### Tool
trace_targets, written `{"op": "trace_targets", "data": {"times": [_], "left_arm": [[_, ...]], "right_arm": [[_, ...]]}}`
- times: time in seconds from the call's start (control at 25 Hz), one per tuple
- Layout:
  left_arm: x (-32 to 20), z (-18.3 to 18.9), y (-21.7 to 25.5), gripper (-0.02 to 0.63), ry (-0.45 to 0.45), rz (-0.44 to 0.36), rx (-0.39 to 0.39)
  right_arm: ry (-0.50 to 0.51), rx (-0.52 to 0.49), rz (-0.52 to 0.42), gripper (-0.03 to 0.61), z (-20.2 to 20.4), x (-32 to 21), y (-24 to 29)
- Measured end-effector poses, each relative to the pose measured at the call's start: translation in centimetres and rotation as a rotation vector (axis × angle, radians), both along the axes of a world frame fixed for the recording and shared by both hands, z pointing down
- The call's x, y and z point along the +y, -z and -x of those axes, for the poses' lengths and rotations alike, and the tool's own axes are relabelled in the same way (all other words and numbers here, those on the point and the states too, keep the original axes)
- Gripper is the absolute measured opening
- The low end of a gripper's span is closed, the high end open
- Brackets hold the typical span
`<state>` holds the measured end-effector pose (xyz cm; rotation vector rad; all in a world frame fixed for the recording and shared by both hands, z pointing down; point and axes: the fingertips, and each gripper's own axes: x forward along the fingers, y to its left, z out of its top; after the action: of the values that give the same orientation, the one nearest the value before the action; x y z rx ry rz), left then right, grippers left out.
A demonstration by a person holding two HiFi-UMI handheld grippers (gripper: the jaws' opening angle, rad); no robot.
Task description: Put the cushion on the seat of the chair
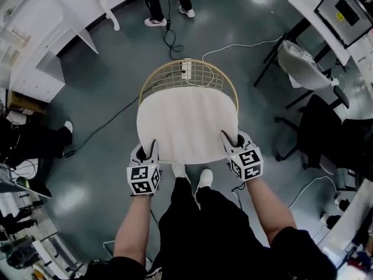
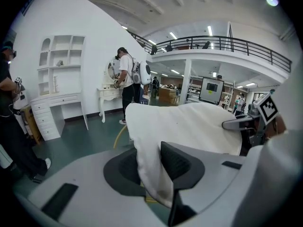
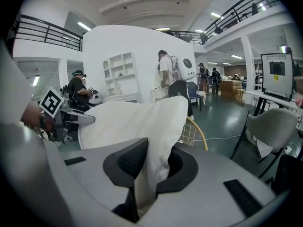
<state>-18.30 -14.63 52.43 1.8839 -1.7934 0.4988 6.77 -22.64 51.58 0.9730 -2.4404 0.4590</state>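
A round cream cushion (image 1: 186, 124) hangs flat over the chair (image 1: 187, 74), whose tan rounded wire-mesh back shows beyond it; the seat is hidden under the cushion. My left gripper (image 1: 147, 152) is shut on the cushion's near left edge, and the fabric (image 2: 151, 167) is pinched between its dark pads. At the near right edge my right gripper (image 1: 231, 142) is shut on the cushion (image 3: 151, 162) too. Whether the cushion touches the seat cannot be told.
A white power strip (image 1: 186, 69) and cables lie on the grey floor behind the chair. A desk with a monitor (image 1: 344, 10) and dark office chairs (image 1: 317, 127) stand right. White shelving (image 1: 35, 45) stands left. A person (image 1: 166, 2) stands at the far side.
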Motion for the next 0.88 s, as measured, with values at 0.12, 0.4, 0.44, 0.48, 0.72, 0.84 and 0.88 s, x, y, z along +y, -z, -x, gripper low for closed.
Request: {"op": "trace_targets", "data": {"times": [0.12, 0.4, 0.44, 0.48, 0.72, 0.84, 0.88], "left_arm": [[-1.4, 0.9, -2.0, 0.106, -0.003, 0.021, 0.014], [-4.9, 1.4, -8.8, 0.11, -0.049, 0.075, 0.026], [-5.3, 1.4, -10.1, 0.112, -0.056, 0.084, 0.028], [-5.6, 1.5, -11.5, 0.112, -0.062, 0.091, 0.029], [-7.4, 1.9, -19.8, 0.114, -0.095, 0.152, 0.032], [-8.5, 2.2, -23.9, 0.117, -0.106, 0.186, 0.036], [-8.7, 2.3, -25.2, 0.117, -0.109, 0.195, 0.036]], "right_arm": [[-0.017, 0.006, 0.017, 0.066, 0.8, -1.1, -2.0], [-0.048, 0.051, 0.056, 0.067, 0.8, -3.5, -8.8], [-0.055, 0.057, 0.064, 0.067, 0.8, -3.7, -10.0], [-0.061, 0.063, 0.071, 0.067, 0.9, -3.9, -11.3], [-0.08, 0.101, 0.12, 0.067, 1.3, -5.4, -19.1], [-0.077, 0.123, 0.147, 0.069, 1.5, -6.4, -23.2], [-0.077, 0.13, 0.155, 0.069, 1.6, -6.6, -24.5]]}}
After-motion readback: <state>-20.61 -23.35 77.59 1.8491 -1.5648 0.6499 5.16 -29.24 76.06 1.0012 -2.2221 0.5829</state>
